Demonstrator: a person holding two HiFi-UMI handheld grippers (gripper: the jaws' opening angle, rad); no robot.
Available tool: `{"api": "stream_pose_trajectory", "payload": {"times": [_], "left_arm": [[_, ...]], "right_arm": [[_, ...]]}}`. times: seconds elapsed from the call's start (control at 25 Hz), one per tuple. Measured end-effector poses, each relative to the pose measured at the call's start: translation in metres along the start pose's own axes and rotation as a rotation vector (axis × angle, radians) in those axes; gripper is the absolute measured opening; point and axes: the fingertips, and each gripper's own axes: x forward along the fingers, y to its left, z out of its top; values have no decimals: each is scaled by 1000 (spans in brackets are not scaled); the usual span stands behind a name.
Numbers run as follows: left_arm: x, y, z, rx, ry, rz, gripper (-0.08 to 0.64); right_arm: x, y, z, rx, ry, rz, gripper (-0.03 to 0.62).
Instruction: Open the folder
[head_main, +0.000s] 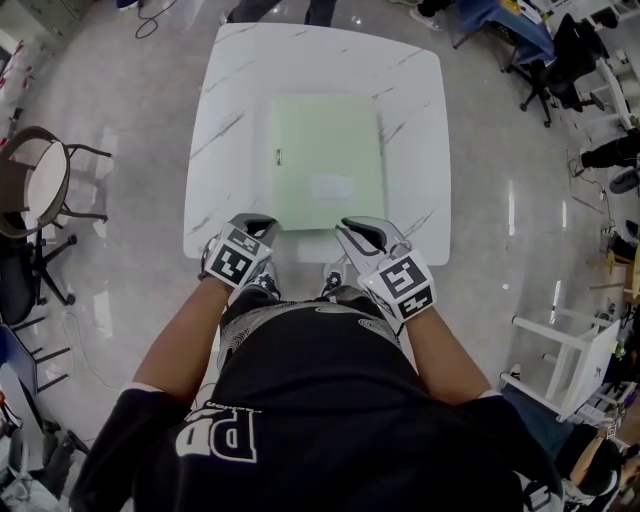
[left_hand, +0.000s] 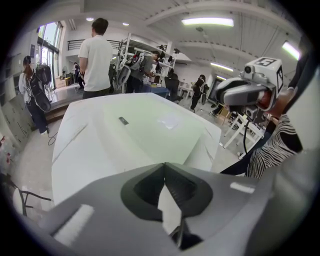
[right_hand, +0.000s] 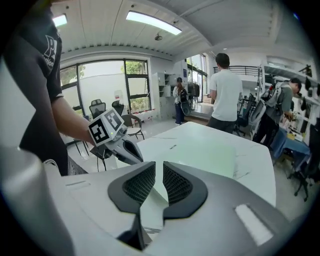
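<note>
A: Looking down, what fills the middle?
B: A white marble table (head_main: 230, 120), with the pale green folder (head_main: 325, 150) lying flat and closed at its centre.
A: And the grippers?
B: Both sit just beside the folder's near edge. The left gripper (head_main: 257, 222) has its jaw tips clenched on nothing; the right gripper (head_main: 354, 228) stands slightly parted, empty.
A: Anything smaller?
B: A dark clasp (head_main: 279, 155) on the folder's left edge

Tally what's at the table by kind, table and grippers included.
Green folder: 1
White table: 1
Grippers: 2 (left gripper, right gripper)
Total: 4
</note>
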Motion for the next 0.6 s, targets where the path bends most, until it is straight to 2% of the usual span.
{"api": "stream_pose_trajectory", "payload": {"times": [0.16,0.6], "left_arm": [[0,0,-1,-21,4,-20,58],[3,5,-3,-26,23,-56,58]], "right_arm": [[21,15,-1,-115,28,35,41],[92,61,-43,-377,217,153,41]]}}
